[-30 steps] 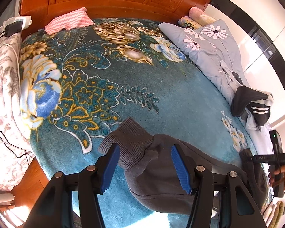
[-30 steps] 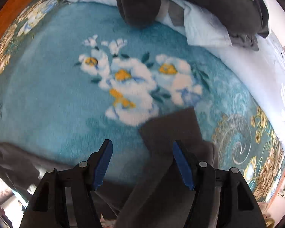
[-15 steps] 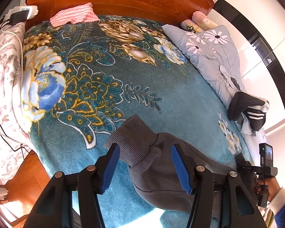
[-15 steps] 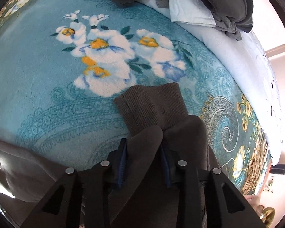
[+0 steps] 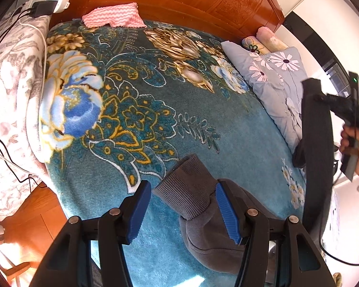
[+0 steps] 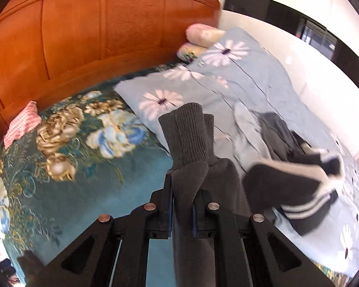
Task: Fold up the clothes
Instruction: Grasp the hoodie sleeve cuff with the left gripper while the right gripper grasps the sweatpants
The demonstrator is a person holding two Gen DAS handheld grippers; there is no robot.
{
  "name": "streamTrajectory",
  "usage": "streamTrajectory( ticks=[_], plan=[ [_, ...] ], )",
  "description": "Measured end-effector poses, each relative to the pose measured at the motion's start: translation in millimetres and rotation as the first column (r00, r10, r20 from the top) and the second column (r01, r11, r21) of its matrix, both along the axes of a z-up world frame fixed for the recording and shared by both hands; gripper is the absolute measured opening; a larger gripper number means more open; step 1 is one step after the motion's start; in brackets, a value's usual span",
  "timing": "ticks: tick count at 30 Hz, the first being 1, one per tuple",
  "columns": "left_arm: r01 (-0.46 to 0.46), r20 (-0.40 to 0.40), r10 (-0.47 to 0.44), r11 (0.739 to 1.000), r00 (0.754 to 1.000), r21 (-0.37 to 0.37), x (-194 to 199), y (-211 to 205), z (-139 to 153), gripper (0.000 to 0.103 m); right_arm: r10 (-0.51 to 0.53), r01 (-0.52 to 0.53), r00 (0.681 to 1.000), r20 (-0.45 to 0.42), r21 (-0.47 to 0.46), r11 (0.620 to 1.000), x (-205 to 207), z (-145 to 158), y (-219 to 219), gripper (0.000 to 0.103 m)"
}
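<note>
Teal floral blanket (image 5: 203, 124) on bed, wooden headboard (image 6: 83, 35) ahead, right gripper (image 6: 182, 205) closing on lifted grey sweatshirt sleeve (image 6: 191, 138), left gripper (image 5: 183, 210) unclenched astride other cuff (image 5: 186, 191), garment body cut off below.

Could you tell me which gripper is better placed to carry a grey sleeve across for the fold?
Probably the right gripper: its jaws are closing on a sleeve, lifted off the blanket. The left gripper is open.
</note>
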State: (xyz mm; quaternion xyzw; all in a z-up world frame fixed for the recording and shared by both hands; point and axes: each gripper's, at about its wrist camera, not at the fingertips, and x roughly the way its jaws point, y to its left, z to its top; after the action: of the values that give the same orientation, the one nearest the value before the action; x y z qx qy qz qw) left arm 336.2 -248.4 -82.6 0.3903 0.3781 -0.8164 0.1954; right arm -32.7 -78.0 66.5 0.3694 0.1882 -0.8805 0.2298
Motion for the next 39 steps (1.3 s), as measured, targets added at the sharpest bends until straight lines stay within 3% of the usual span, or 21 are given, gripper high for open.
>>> streamTrajectory(
  ticks=[3, 5, 8, 11, 13, 15, 16, 19, 24, 27, 30, 31, 34, 39],
  plan=[
    [0.002, 0.006, -0.002, 1.0, 1.0, 0.009, 0, -3, -3, 0.061, 0.057, -0.058, 0.998, 0.017, 0.044, 0.997, -15, -32, -71, 0.012],
    [0.003, 0.015, -0.004, 1.0, 1.0, 0.015, 0, -4, -6, 0.061, 0.063, -0.069, 0.996, 0.068, 0.095, 0.993, -19, -78, -96, 0.012],
    [0.002, 0.025, -0.003, 1.0, 1.0, 0.028, 1, -7, -11, 0.061, 0.039, -0.066, 0.981, 0.191, 0.135, 0.989, -12, -134, -104, 0.012],
    [0.007, 0.037, -0.009, 0.999, 0.999, 0.048, 0, -7, -16, 0.061, 0.021, -0.057, 0.97, 0.241, 0.143, 0.988, -2, -167, -110, 0.013],
    [0.018, 0.039, -0.021, 0.997, 0.999, 0.075, -1, -5, -18, 0.061, 0.04, -0.084, 0.951, 0.308, 0.13, 0.988, 3, -177, -114, 0.018],
    [0.019, 0.036, -0.024, 0.992, 0.999, 0.125, -2, -2, -23, 0.061, 0.108, -0.146, 0.933, 0.344, 0.086, 0.986, 11, -171, -112, 0.036],
    [0.019, 0.035, -0.025, 0.988, 0.999, 0.153, -3, 0, -26, 0.061, 0.142, -0.173, 0.929, 0.343, 0.063, 0.983, 16, -165, -110, 0.055],
    [0.0, 0.02, -0.005, 0.969, 1.0, 0.246, -2, 6, -35, 0.061, 0.171, -0.179, 0.945, 0.28, 0.003, 0.984, 33, -130, -88, 0.059],
    [0.015, 0.006, -0.018, 0.952, 1.0, 0.305, -8, 21, -40, 0.059, 0.097, -0.023, 0.933, 0.348, -0.213, 0.977, 77, -74, 35, 0.061],
    [0.03, 0.037, -0.044, 0.954, 0.998, 0.297, -17, 27, -47, 0.055, -0.037, 0.143, 0.908, 0.418, -0.226, 0.963, 119, -71, 151, 0.063],
    [-0.004, 0.106, -0.029, 0.953, 0.994, 0.303, -24, 25, -60, 0.03, -0.159, 0.257, 0.874, 0.46, -0.159, 0.953, 175, -72, 261, 0.063],
    [-0.012, 0.128, -0.028, 0.954, 0.991, 0.3, -26, 25, -62, 0.015, -0.205, 0.291, 0.862, 0.464, -0.121, 0.949, 194, -72, 294, 0.063],
    [-0.002, 0.137, -0.034, 0.967, 0.99, 0.255, -31, 25, -50, 0.008, -0.347, 0.447, 0.773, 0.532, -0.069, 0.892, 250, -79, 382, 0.064],
    [-0.031, 0.095, 0.019, 0.992, 0.995, 0.121, -31, 13, 2, 0.007, -0.47, 0.633, 0.624, 0.624, -0.05, 0.773, 326, -110, 465, 0.064]
  ],
)
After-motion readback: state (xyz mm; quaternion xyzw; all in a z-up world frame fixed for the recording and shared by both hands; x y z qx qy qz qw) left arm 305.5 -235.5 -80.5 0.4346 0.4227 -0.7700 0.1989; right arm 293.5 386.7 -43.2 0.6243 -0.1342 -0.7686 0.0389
